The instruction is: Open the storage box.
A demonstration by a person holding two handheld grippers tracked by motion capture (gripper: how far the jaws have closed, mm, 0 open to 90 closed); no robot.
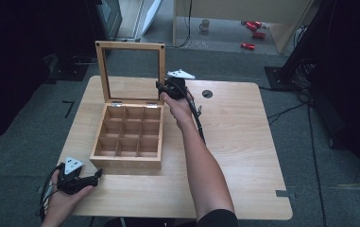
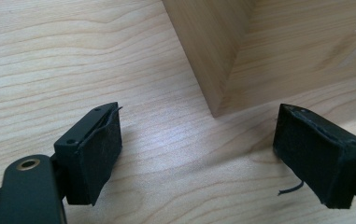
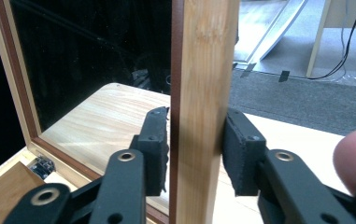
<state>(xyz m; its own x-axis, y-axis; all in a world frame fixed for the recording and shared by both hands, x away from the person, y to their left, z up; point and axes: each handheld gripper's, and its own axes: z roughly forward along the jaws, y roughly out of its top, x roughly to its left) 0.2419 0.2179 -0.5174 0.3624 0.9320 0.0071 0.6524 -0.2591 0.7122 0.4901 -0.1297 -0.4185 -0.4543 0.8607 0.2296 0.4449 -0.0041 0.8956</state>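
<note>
A wooden box (image 1: pixel 125 163) with several empty compartments stands on the left half of the table, its glass-paned lid (image 1: pixel 130 45) raised upright. My right gripper (image 1: pixel 161 87) is at the lid's right frame rail. In the right gripper view that rail (image 3: pixel 203 70) stands between the two pads, and the gripper (image 3: pixel 196 154) is shut on it. My left gripper (image 1: pixel 97 175) rests low on the table by the box's front left corner. In the left gripper view it (image 2: pixel 199 154) is open with bare table between the jaws, and the box corner (image 2: pixel 203 51) is just ahead.
The light wooden table (image 1: pixel 244 142) has a round cable hole (image 1: pixel 207 93) behind the right hand and a dark tape strip (image 1: pixel 281 193) near its front right edge. On the floor beyond lie a mug (image 1: pixel 205 24) and red objects (image 1: pixel 248 46).
</note>
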